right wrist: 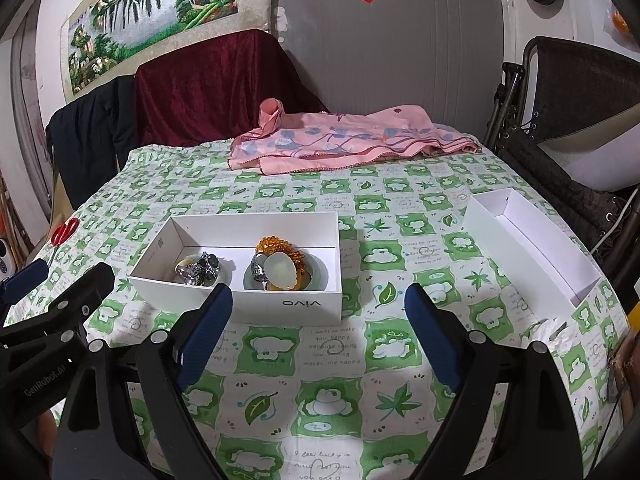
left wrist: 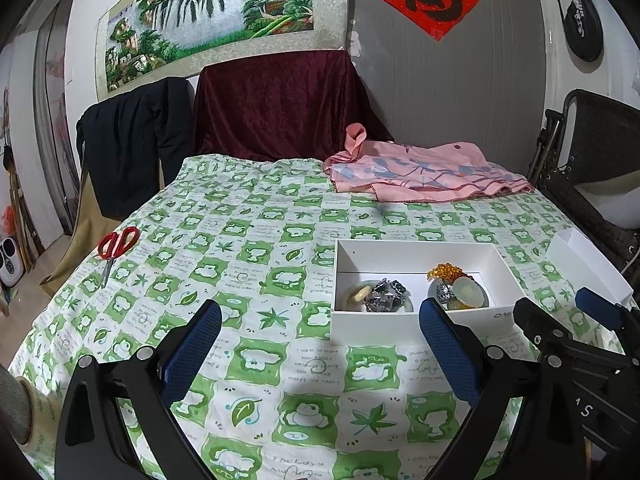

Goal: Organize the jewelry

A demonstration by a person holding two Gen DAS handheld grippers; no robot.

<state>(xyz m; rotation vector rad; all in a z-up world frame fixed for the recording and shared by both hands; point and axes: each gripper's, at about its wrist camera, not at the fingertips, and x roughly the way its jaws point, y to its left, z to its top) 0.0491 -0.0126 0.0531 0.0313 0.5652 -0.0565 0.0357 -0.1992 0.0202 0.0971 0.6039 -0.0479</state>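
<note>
Two seemingly ceramic dishes (right wrist: 280, 280), boxed (right wrist: 256, 308).

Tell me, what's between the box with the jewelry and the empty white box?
Nothing but bare green-and-white tablecloth. The right wrist view shows the jewelry box and the empty box well apart, with only cloth between them.

Both claws hang above the near edge of the worktop, side by side. The left claw (left wrist: 320, 344) has its blue-padded fingers spread wide with nothing between them. The right claw (right wrist: 318, 332) is likewise spread wide and holds nothing.
</note>
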